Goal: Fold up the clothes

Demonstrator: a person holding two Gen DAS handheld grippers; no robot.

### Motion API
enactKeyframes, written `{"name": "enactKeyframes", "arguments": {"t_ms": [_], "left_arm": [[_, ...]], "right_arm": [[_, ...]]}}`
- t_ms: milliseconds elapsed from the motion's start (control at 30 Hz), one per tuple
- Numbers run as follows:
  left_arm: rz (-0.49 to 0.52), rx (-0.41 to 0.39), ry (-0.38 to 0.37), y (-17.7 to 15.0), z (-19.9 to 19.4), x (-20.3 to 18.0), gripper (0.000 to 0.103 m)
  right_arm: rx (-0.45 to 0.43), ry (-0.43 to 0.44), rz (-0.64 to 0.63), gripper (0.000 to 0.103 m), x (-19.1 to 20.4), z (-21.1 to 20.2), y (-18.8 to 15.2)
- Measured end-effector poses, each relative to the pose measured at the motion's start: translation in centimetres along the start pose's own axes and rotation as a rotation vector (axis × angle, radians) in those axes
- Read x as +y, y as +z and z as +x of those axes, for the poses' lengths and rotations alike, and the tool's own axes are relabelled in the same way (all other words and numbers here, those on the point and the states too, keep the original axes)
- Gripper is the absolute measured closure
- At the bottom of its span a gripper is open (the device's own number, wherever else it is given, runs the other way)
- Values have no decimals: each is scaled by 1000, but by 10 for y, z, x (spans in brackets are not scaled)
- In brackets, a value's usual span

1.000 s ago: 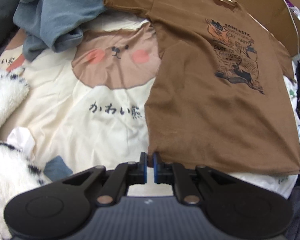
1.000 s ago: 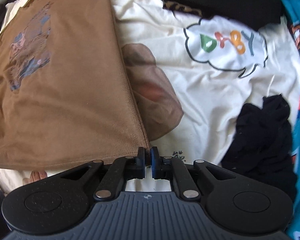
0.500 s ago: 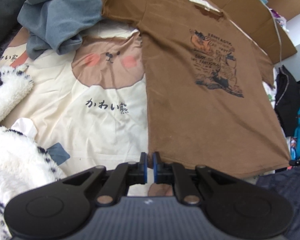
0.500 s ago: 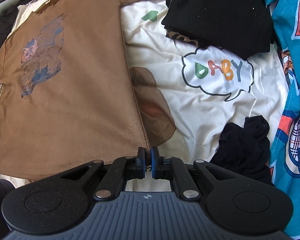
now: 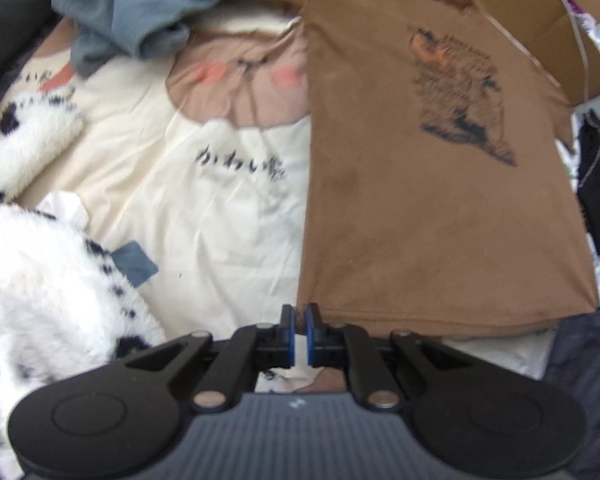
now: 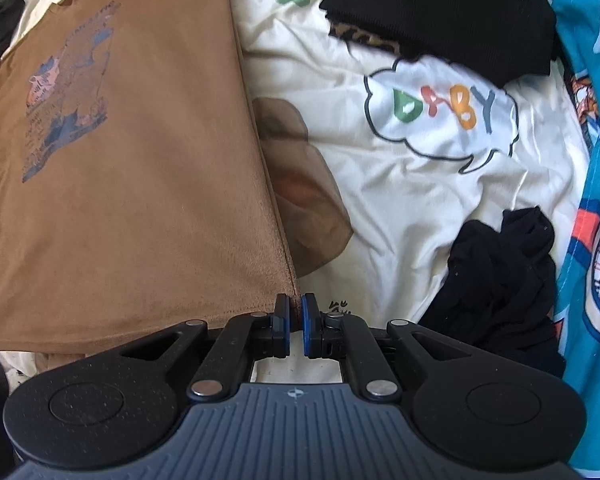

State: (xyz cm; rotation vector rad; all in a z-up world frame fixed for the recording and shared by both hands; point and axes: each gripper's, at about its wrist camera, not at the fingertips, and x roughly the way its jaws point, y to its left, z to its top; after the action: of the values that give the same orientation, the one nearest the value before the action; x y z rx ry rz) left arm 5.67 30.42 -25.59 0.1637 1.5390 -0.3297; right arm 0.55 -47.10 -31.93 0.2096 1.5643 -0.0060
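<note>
Brown T-shirt (image 5: 440,200): laid flat, print side up, on the cream bedsheet (image 5: 204,208); collar at the far end, hem nearest both cameras.
Left gripper (image 5: 299,316): closed tight on the hem corner of the brown T-shirt on its own side; a thin sliver of fabric is seen between the blue pads.
Right gripper (image 6: 295,308): pinched shut on the opposite hem corner, at the foot of the side seam.
Hem edge: stretched nearly straight between the two held corners.
Open room, left side of the brown T-shirt: a bare stretch of bedsheet with a bear face and dark lettering; past it a white fluffy blanket with black spots (image 5: 40,280) and a grey-blue garment (image 5: 140,8) near the sleeve.
Open room, right side of the brown T-shirt: bare sheet with a "BABY" cloud print (image 6: 440,116); beyond it a black crumpled garment (image 6: 500,272), a black folded piece (image 6: 440,12) and a teal patterned cloth (image 6: 588,160).
Beyond the collar: a cardboard box (image 5: 540,32) is seen just past the shoulder.
Picture quality: the left view is blurred.
</note>
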Motion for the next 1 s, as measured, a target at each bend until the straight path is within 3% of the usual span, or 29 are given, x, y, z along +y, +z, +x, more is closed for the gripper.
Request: {"name": "enactKeyframes", "arguments": {"t_ms": [267,533,667,867,900,1000], "left_arm": [[-6,99,73,-11,64,4,98],[-5,176,155,-18,103,14,103],[-47,165,151,-21,103,24,103],[-28,77,136,-13,78,23,98],[-27,61,112,-11,76,23,96],[-19,37,55,-8,73,20,92]], "right_arm": [[37,-38,27,99,0,30,0],[57,-66,45,99,-3,53,1],[68,-68,44,97,-2,61,-1],[79,-105,71,95,-11,68,-6],[68,-102,78,91,-12,67,-7],[16,-83,80,60,-11,61,-5]]}}
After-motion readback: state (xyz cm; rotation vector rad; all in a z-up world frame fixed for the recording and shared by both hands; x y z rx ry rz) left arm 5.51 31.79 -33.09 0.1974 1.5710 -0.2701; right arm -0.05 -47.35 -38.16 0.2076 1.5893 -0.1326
